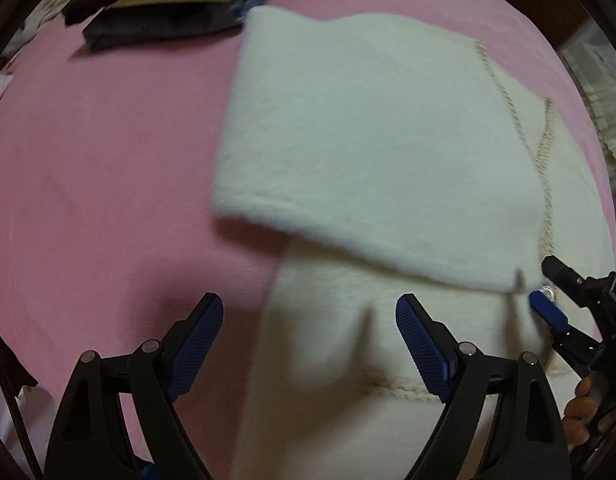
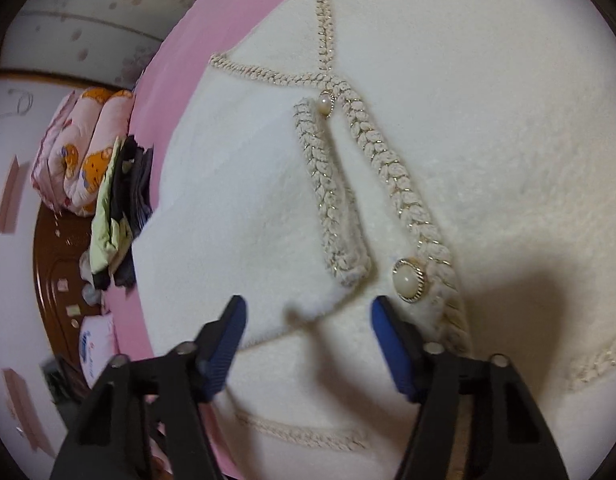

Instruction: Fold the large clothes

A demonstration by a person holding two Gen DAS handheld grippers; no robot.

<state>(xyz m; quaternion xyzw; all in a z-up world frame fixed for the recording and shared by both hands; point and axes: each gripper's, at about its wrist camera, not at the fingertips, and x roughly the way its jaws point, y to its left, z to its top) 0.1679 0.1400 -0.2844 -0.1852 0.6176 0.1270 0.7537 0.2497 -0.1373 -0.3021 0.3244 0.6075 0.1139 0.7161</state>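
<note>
A cream fluffy cardigan (image 1: 368, 140) with braided trim and pearl buttons (image 2: 409, 280) lies on the pink bed sheet (image 1: 88, 180), one part folded over another. My left gripper (image 1: 308, 308) points down over the garment's lower left edge, its jaws wide open and nothing between them. My right gripper (image 2: 308, 308) is at the folded flap's corner near the large pearl button. That fluffy corner sits between its blue pads (image 2: 388, 336) without being pinched. In the left wrist view the right gripper (image 1: 544, 284) shows at the far right edge.
A stack of folded dark and pale green clothes (image 1: 160, 4) sits at the sheet's far corner, also seen as the stack (image 2: 116, 208) in the right wrist view. Rolled cartoon-print quilts (image 2: 80, 152) lie beyond it. A person's fingers (image 1: 580, 408) hold the right gripper's handle.
</note>
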